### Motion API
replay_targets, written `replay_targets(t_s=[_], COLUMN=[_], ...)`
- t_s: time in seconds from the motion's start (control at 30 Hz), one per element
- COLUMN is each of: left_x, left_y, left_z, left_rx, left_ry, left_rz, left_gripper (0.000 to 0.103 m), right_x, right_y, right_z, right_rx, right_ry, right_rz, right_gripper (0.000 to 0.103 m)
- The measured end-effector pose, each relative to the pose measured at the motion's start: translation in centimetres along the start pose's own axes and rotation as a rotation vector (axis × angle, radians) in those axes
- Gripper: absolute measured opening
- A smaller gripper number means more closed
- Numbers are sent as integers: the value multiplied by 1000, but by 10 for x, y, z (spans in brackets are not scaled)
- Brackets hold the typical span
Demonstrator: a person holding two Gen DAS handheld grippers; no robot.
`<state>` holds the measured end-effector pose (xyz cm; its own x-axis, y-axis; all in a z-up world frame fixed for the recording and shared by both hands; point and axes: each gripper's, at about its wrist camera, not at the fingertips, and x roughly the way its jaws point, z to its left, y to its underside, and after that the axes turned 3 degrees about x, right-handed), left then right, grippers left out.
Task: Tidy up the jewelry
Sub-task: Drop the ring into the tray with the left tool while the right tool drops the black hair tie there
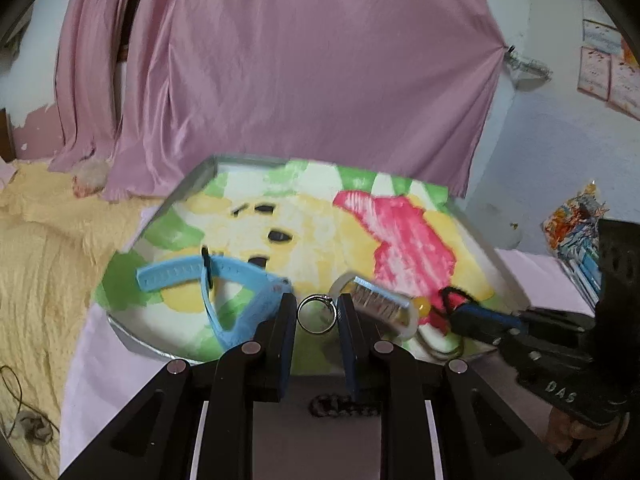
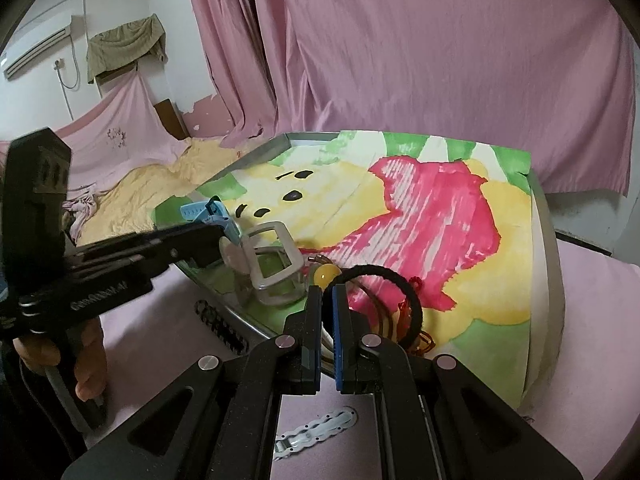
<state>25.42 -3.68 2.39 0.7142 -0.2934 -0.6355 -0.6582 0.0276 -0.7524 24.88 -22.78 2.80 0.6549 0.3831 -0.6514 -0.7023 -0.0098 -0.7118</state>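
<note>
Left gripper (image 1: pixel 317 312): jaws set at a narrow gap with a small silver metal ring (image 1: pixel 316 313) standing between the pads; the ring's sides look to touch both pads, so I judge it held.
Right gripper (image 2: pixel 327 292): jaws nearly together, pinching the near side of a black fabric hair loop (image 2: pixel 412 304) that lies on the tray.
Tray (image 2: pixel 546 240): shallow metal one with a painted paper lining in green, yellow and pink, resting on a pink sheet (image 2: pixel 160 320).
Other pieces on the tray: a light blue rubber watch strap (image 1: pixel 224 280) at the left, a clear plastic buckle-shaped frame (image 2: pixel 276 256) at the middle, a yellow bead (image 2: pixel 325 275) beside the black loop.
Off the tray: a dark braided band (image 2: pixel 220 326) and a white link strap (image 2: pixel 320 428) on the sheet.
Step in hand, as I read it: carrying the ring clear while the loop is gripped.
Doing it well: keep the ring's plane across the pads, squeeze evenly, lift straight up past the clear frame just beside it.
Risk: the thin ring can pivot and slip; the loop's cords near the bead may drag neighbours along.
</note>
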Motion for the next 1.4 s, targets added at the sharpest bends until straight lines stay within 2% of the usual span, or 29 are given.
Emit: replay_targets(t_s=[0.2,0.43,0.5,0.57,0.63,0.8,0.83,0.9,0.97,1.03,1.13,1.2,1.27,1.4], left_x=[7,6,6,4,2,-4,-7,-14,-25,-34,-46,-57,-65,-81], left_y=[3,4,4,5,6,7,8,9,12,14,18,23,27,37], left_z=[-1,0,0,-1,-2,-1,-1,-2,-3,-3,-4,-3,-3,-1], left_rx=[7,3,3,4,3,-10,-9,-10,-13,-17,-26,-33,-36,-36], left_ry=[-12,-10,-5,8,14,21,20,26,29,33,33,26,17,-23], left_rz=[45,45,41,32,21,0,-10,-32,-68,-97,-134,-168,-194,-248], left_gripper=[20,20,25,38,46,49,53,62,70,72,82,86,99,102], right_x=[2,9,9,7,4,-8,-11,-19,-30,-41,-58,-70,-83,-104], right_y=[-1,-1,0,0,1,4,6,9,13,15,21,26,33,44], right_z=[0,-3,-4,-4,-4,-5,-5,-4,-3,0,6,10,15,22], right_rx=[0,16,21,25,28,33,35,39,38,28,16,12,8,-5], right_ry=[-3,-7,-4,5,19,61,74,95,110,126,150,166,178,216], right_rz=[16,55,56,50,39,-7,-19,-46,-80,-116,-169,-206,-251,-325], right_gripper=[5,5,6,6,6,7,9,21,46,47,49,60,69,79])
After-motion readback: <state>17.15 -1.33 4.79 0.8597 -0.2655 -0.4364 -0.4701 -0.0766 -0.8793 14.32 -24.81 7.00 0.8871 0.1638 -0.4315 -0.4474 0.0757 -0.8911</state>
